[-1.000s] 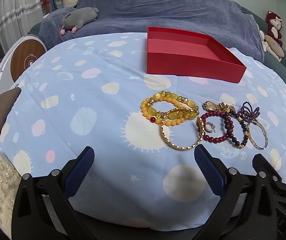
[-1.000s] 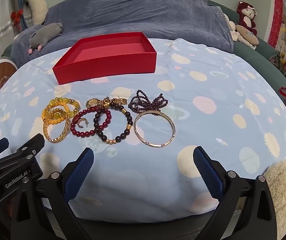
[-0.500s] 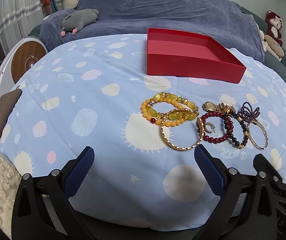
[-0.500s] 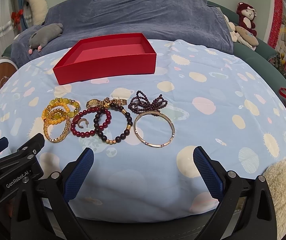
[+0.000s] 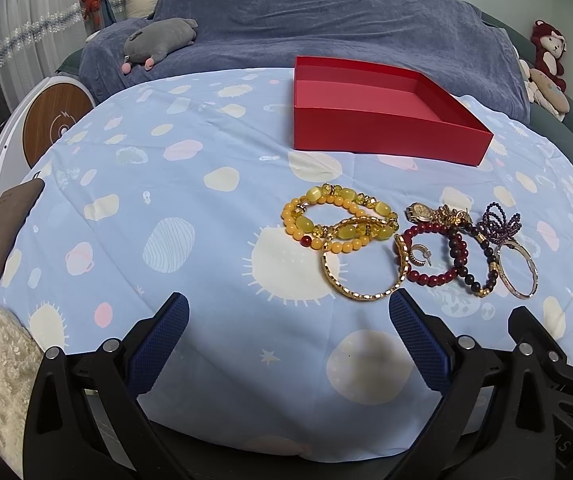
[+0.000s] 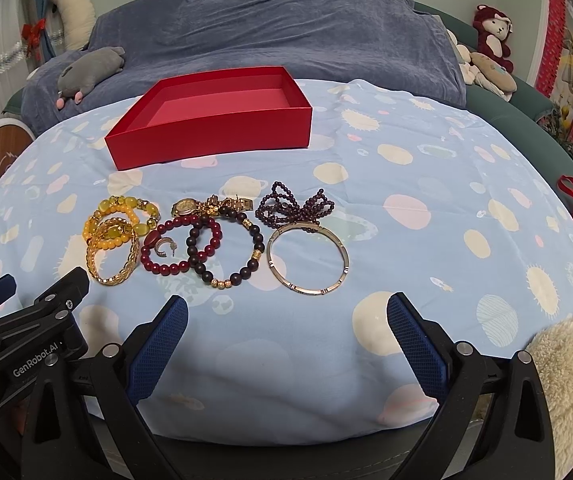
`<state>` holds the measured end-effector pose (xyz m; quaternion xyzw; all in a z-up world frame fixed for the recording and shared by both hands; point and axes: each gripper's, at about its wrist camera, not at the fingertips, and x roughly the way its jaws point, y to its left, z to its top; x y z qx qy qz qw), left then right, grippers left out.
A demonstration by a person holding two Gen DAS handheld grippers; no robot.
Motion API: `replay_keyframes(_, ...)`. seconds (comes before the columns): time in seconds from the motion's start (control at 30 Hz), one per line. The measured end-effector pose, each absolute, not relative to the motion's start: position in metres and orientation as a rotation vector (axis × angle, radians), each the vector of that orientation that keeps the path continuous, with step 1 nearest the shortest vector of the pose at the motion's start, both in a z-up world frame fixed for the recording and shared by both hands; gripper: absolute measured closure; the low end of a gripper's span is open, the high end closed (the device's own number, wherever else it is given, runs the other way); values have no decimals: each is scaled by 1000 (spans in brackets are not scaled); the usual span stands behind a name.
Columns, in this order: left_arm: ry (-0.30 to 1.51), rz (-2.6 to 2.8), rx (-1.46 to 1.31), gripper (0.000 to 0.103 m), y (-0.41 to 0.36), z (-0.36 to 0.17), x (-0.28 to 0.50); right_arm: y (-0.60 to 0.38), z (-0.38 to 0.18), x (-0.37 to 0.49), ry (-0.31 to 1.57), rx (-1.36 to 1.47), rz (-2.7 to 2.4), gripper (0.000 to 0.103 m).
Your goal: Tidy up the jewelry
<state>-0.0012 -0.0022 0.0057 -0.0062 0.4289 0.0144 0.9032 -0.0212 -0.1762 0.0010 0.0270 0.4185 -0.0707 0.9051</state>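
Since every piece lies on the cloth and the red box (image 6: 214, 120) shows only its bare floor, we judge that we are at the very start, with no pick made. Our left gripper (image 5: 286, 340) and right gripper (image 6: 286, 340) both hover with jaws spread wide and nothing between them.

The jewelry sits in a row ahead of the fingertips, its long axis running side to side across both views, parallel to the box's near wall. Ahead of the right gripper, just beyond its jaws, lies the metal bangle (image 6: 307, 258), flat on the cloth; the dark bead bracelet (image 6: 226, 246) and the red bead bracelet (image 6: 182, 246) overlap ahead and to its left. For the left gripper, the gold chain bangle (image 5: 362, 260) lies ahead and to the right, touching the yellow bead bracelets (image 5: 334, 218).

Next we would lower one gripper over a single rim, and the bangle looks easiest, being least entangled. The box waits farther ahead, beyond the row.
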Motion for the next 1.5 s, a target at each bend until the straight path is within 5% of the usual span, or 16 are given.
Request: replay_keyframes(1.5, 880, 33, -6, 8, -2, 7, -2, -176, 1, -22, 861, 53, -147, 7)
